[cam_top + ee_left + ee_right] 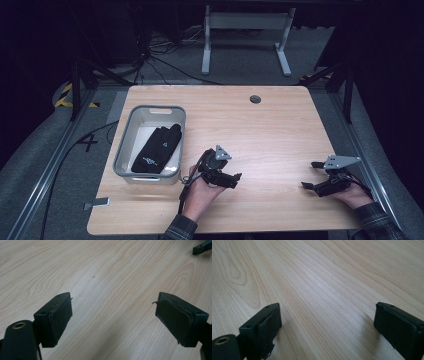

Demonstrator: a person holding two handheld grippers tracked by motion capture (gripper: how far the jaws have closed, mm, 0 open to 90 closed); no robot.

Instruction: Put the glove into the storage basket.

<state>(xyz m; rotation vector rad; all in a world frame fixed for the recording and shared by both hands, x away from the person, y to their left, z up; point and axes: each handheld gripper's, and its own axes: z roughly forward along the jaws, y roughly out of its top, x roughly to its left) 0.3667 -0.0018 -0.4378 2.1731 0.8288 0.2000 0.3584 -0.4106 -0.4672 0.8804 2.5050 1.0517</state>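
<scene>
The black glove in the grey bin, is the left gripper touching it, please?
Apart. The high view shows the left gripper over bare table, right of the bin holding the glove.

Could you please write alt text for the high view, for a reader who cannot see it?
A person holds a left hand-held gripper and a right hand-held gripper, both open, low over a wooden table. At the table's left, a black glove lies in a grey bin.

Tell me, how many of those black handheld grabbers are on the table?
2. The left gripper sits in a hand near the table's front middle, beside the grey bin; the right gripper is at the front right edge.
</scene>
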